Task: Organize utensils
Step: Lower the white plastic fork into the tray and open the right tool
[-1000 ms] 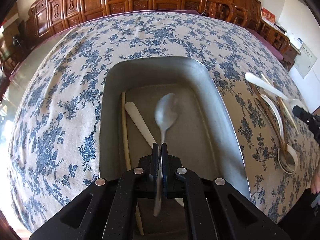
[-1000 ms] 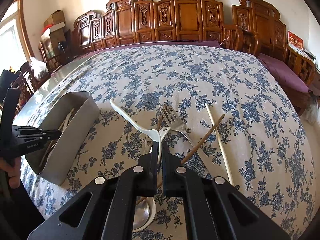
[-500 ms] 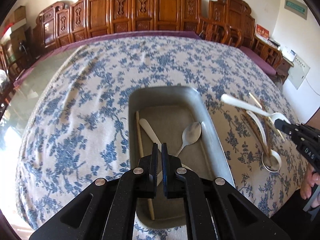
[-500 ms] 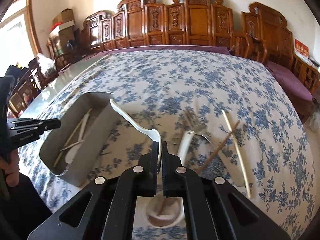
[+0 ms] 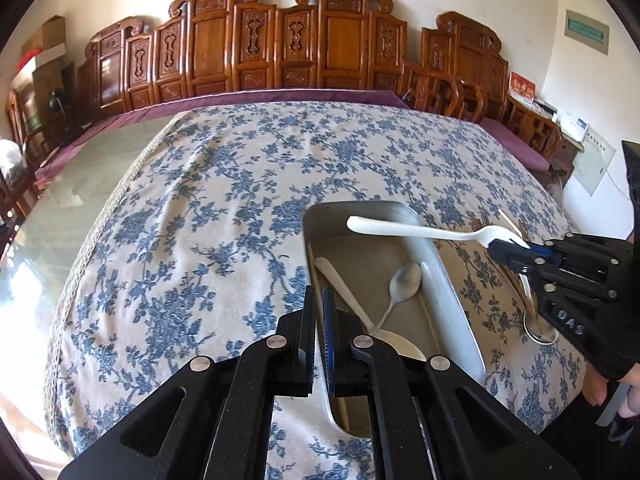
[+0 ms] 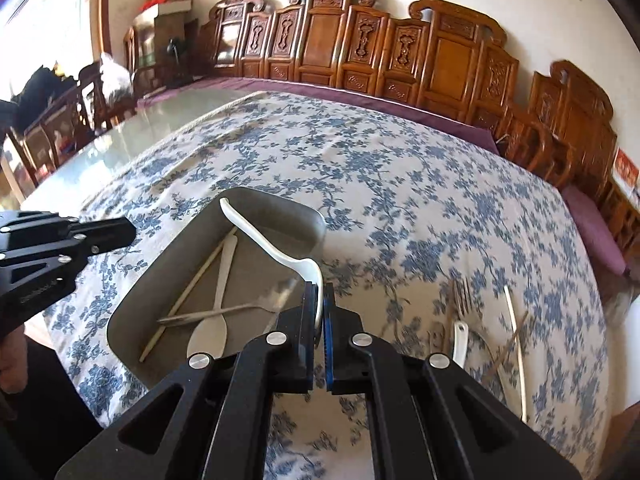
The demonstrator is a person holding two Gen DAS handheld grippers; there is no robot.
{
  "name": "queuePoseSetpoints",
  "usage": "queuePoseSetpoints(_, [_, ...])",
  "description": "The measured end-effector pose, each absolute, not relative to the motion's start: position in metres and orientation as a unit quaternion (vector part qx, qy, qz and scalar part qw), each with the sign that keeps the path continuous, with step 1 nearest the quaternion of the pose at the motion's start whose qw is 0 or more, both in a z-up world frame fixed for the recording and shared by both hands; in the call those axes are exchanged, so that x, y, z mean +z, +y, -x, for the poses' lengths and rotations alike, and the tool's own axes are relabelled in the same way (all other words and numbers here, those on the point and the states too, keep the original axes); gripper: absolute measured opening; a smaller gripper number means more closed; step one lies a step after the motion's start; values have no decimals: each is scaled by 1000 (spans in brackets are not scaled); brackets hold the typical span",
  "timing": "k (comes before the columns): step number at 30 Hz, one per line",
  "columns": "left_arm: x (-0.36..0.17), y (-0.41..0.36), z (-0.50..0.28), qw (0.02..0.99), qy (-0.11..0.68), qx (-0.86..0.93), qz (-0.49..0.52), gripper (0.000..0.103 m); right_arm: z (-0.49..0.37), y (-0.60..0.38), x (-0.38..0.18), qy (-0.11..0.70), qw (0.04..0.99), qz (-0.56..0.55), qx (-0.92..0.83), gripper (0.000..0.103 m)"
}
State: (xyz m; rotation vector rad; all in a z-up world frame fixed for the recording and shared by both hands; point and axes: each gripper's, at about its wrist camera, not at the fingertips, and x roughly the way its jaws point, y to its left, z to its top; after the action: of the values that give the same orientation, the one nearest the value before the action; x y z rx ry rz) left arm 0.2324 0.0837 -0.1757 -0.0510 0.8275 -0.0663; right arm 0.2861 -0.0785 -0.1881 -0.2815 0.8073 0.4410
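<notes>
A grey metal tray (image 5: 448, 276) (image 6: 132, 300) sits on the flowered tablecloth. It holds a metal spoon (image 5: 404, 280) (image 6: 216, 312), a white spoon (image 5: 344, 292) (image 6: 218, 300) and a chopstick (image 6: 188, 292). My right gripper (image 6: 319, 292) (image 5: 504, 246) is shut on the bowl end of a white plastic spoon (image 6: 260, 240) (image 5: 416, 232), held over the tray with the handle pointing away. My left gripper (image 5: 318, 312) (image 6: 120, 232) is shut and empty, left of the tray's near end.
To the right of the tray lie a metal fork (image 6: 460, 300), a white spoon (image 6: 460, 340), chopsticks (image 6: 516, 344) and a round spoon bowl (image 5: 540, 332). Carved wooden chairs (image 6: 360, 48) line the far table edge. Bare glass tabletop (image 5: 60, 208) shows at left.
My right gripper carried the white plastic spoon left, from above the loose utensils to over the tray. My left gripper let go of the metal spoon earlier and pulled back to the left.
</notes>
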Motion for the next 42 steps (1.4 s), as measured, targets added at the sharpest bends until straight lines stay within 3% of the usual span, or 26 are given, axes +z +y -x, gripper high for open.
queuePoseSetpoints(13, [-171, 105, -231, 918, 392, -31, 51, 3, -307, -22, -207, 400, 877, 197, 181, 5])
queuePoseSetpoints(31, [-169, 106, -230, 918, 391, -31, 54, 3, -282, -18, -223, 456, 834, 82, 298, 25])
queuePoseSetpoints(42, [-171, 99, -232, 916, 395, -37, 52, 3, -271, -37, -224, 445, 840, 59, 303, 26])
